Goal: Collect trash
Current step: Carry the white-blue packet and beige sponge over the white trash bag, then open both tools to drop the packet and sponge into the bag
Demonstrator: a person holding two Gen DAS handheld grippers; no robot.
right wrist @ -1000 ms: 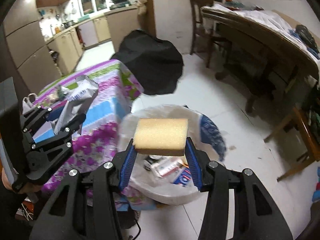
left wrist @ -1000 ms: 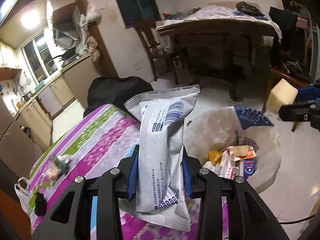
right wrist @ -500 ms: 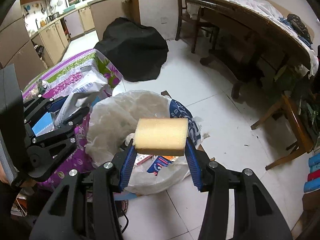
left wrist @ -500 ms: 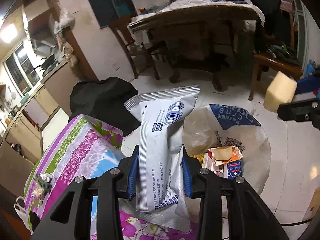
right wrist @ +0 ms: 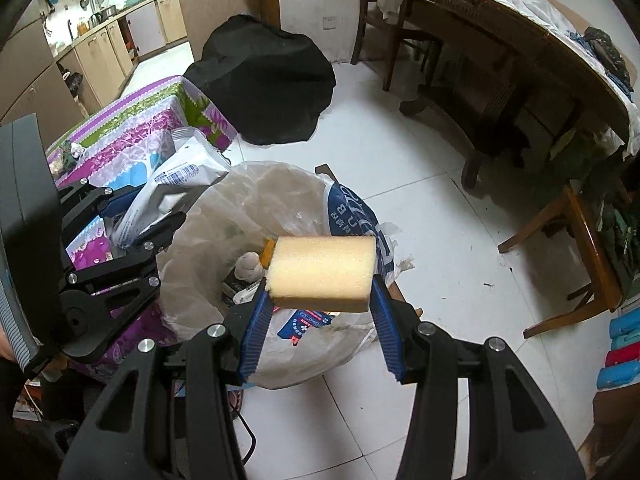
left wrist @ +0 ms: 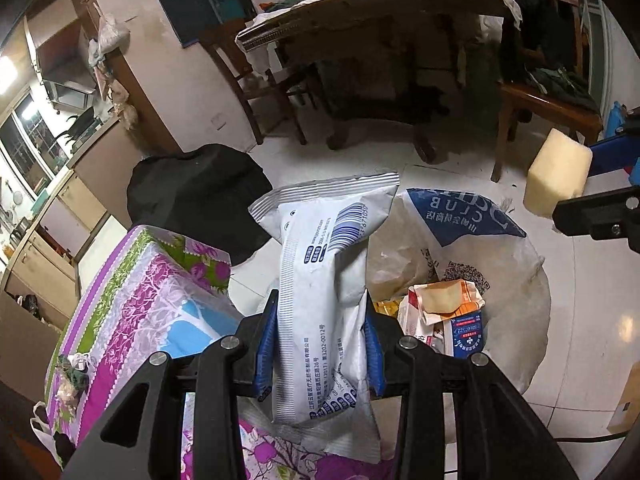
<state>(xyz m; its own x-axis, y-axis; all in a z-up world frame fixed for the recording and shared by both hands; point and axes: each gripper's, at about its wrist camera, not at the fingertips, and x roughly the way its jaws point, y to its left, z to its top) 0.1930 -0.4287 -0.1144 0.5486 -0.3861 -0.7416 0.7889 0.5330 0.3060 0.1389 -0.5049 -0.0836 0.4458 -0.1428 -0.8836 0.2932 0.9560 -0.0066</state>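
Blue pads on my left gripper [left wrist: 320, 344] are clenched on a white foil wrapper [left wrist: 324, 280], which stands upright between the fingers with its long axis running away from the camera along them, its sealed end topmost. My right gripper [right wrist: 320, 312] grasps a yellow sponge block [right wrist: 322, 274] crosswise, long axis spanning pad to pad. Just past both loads sits the trash bag [right wrist: 280, 200], its pale plastic mouth open on the floor tiles beside the desk [left wrist: 132, 312] with the purple flowered cloth, and cartons and papers already lie in it. What the next move turns on, as I judge it, is whether each load hangs over that mouth: the sponge appears to sit right above the opening, while the wrapper is at the bag's near rim on the desk side, so the right hand looks nearer to a clean drop. The right wrist view shows the whole bag, the left gripper at its edge and the black bundle [right wrist: 264, 80] on the floor beyond; the left wrist view hides much of the mouth behind the wrapper, but shows the sponge from the side, out over the far rim.
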